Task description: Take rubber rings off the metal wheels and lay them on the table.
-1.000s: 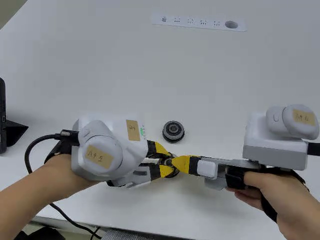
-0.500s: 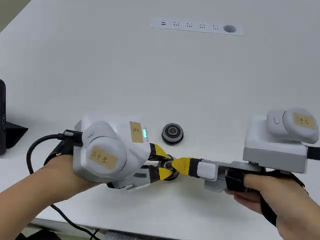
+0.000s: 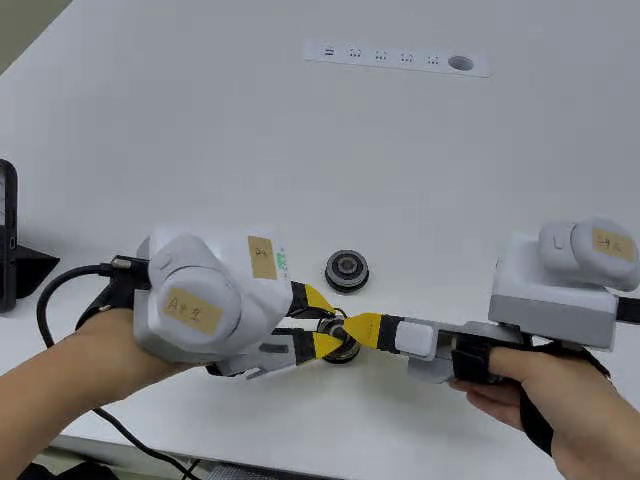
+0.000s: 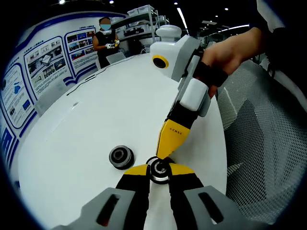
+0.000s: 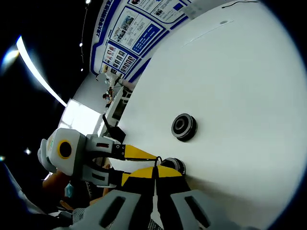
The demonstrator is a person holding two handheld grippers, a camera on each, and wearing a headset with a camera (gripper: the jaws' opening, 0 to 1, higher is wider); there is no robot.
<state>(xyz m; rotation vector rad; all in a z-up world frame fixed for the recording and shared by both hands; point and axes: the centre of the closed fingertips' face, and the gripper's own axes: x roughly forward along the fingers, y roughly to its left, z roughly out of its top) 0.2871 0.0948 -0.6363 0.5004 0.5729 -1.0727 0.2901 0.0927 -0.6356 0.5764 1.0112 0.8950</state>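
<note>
**Step in hand:** stripping the ring off the held wheel. My left gripper (image 3: 322,322) has its jaws clamped on the wheel (image 4: 159,170), which sits on the bench (image 3: 300,150). My right gripper (image 5: 155,173) has its jaws together on a thin black strand at the wheel's rim, apparently the ring (image 5: 156,161).

**Next, as I judge:** draw the right away while the left holds firm, then lay the ring down.

A second wheel (image 3: 347,268) lies near, apart. The jaws hide how much ring is off.
</note>
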